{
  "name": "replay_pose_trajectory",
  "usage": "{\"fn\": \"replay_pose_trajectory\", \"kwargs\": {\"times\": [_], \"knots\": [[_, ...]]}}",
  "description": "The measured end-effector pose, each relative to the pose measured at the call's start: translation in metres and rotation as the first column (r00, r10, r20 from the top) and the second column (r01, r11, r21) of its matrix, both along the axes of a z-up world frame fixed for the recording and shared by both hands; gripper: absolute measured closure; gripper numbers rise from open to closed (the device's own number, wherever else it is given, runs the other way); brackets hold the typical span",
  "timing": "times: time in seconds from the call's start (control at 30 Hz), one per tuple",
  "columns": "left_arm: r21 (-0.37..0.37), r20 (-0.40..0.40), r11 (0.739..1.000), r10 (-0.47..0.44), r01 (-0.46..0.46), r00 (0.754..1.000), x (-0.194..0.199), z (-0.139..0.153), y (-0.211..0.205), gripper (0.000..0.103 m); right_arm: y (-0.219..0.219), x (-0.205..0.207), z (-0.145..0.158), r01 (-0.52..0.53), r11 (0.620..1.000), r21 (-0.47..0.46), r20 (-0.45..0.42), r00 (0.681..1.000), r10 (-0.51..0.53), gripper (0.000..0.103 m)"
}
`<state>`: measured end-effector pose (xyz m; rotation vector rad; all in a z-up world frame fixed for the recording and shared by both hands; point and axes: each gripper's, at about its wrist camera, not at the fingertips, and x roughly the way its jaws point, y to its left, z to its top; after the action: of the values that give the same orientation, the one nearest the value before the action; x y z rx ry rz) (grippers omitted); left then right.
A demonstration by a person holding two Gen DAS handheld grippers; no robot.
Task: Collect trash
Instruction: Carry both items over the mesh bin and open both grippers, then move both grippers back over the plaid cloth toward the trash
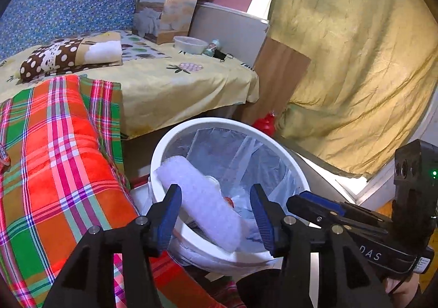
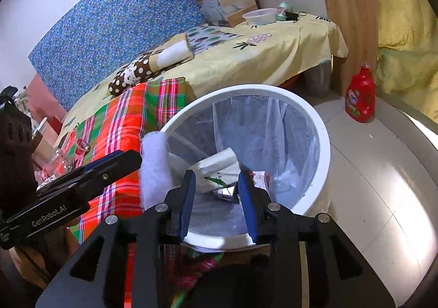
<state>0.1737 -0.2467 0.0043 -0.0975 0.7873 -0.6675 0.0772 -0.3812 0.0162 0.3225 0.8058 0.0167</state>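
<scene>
A white round trash bin with a clear liner stands on the floor beside the bed; it also shows in the right wrist view. A long white fluffy piece of padding leans over the bin's near rim, half inside; it shows in the right wrist view too. My left gripper is open just above the bin, its jaws either side of the padding without touching it. My right gripper is open and empty over the bin's near rim. A carton and small packets lie inside the bin.
A plaid blanket covers the bed edge to the left. A plastic tub, small bottle and printed box sit on the yellow sheet. A red detergent bottle stands on the tiled floor. A yellow curtain hangs on the right.
</scene>
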Motion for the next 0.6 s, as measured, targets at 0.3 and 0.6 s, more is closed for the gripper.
{"fn": "replay_pose_trajectory", "kwargs": {"times": [0.3,0.6], "knots": [[-0.042,-0.008,0.998,0.050,-0.050,0.999,-0.006,0.007,0.022,0.051,0.005,-0.003,0.006,-0.027,1.000,0.010,0.032,0.999,0.027,0.068],[-0.029,0.022,0.992,0.125,-0.124,0.992,-0.028,0.018,0.053,0.051,0.032,-0.009,0.017,-0.113,0.994,-0.011,0.072,0.991,0.113,0.068]]}}
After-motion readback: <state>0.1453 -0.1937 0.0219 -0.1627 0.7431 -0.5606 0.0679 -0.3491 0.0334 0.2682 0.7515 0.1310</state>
